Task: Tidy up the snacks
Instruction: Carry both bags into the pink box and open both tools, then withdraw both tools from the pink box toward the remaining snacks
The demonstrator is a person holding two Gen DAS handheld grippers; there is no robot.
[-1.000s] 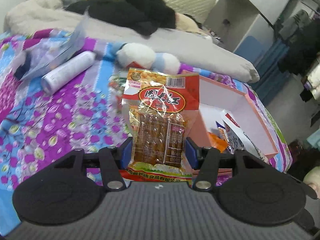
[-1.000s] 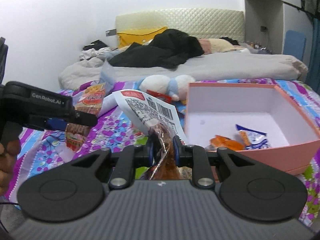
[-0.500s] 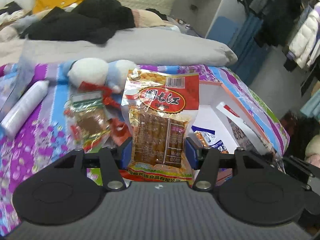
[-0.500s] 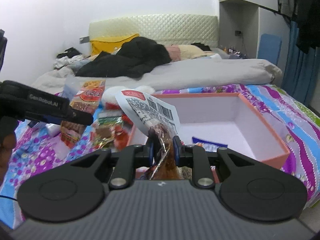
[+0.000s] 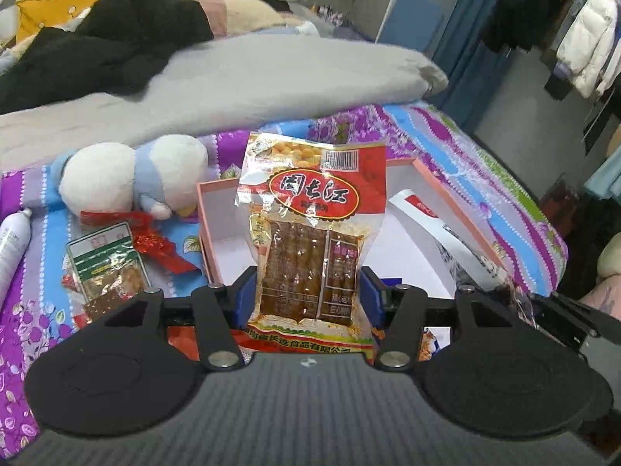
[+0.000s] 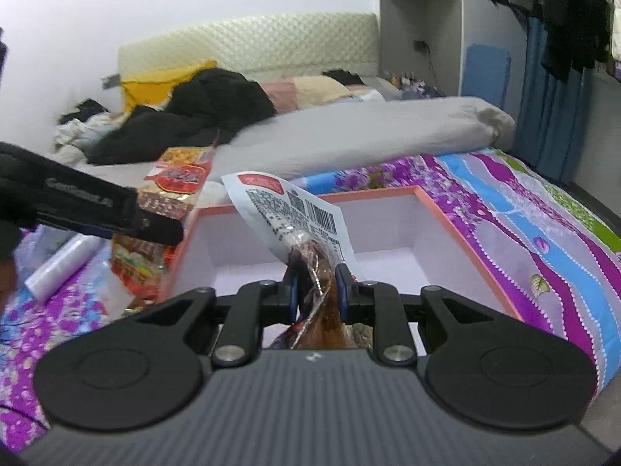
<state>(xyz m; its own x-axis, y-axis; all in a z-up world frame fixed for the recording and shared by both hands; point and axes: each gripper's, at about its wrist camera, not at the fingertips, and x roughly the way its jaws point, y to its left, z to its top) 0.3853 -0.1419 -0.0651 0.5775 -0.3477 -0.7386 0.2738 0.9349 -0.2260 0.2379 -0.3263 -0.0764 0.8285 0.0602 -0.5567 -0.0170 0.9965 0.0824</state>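
My left gripper is shut on a red and clear packet of brown tofu snack, held upright over the near left part of the pink box. It also shows in the right wrist view. My right gripper is shut on a white packet with a barcode, held above the pink box. The white packet shows in the left wrist view over the box's right side.
A green and clear snack packet and red wrappers lie on the floral bedspread left of the box. A plush toy lies behind them, a white bottle at far left. A grey duvet lies behind.
Both grippers have moved right and forward with their packets, from beside the box to over it. The box now lies directly under both packets.
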